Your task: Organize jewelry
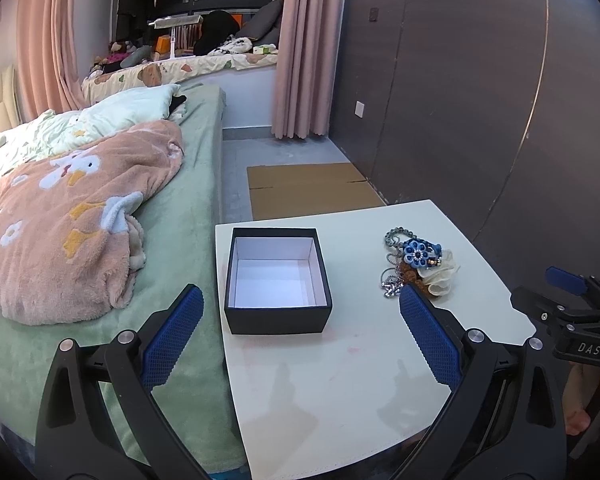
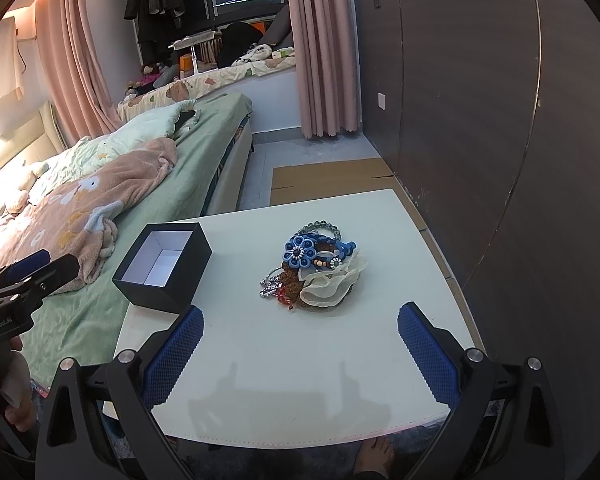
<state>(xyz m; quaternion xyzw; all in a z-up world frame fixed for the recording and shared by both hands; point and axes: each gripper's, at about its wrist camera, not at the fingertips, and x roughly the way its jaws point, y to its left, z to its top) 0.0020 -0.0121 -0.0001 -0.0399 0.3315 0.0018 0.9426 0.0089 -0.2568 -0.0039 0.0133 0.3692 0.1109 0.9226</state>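
Observation:
A black box (image 1: 278,280) with a white, empty inside stands open on the left of the small white table (image 1: 340,380). To its right lies a tangled pile of jewelry (image 1: 418,266): a blue flower piece, bead strings, silver chains and a cream fabric bow. In the right wrist view the same pile (image 2: 314,268) sits mid-table, with the box (image 2: 164,266) at the left corner. My left gripper (image 1: 300,300) hovers open in front of the box. My right gripper (image 2: 300,320) is open too, just short of the pile. Neither holds anything.
A bed (image 1: 100,220) with a pink duck blanket (image 1: 72,220) runs along the table's left side. A dark panelled wall (image 1: 480,100) stands to the right. Flat cardboard (image 1: 312,188) lies on the floor beyond the table. A bare foot (image 2: 376,456) shows under the near edge.

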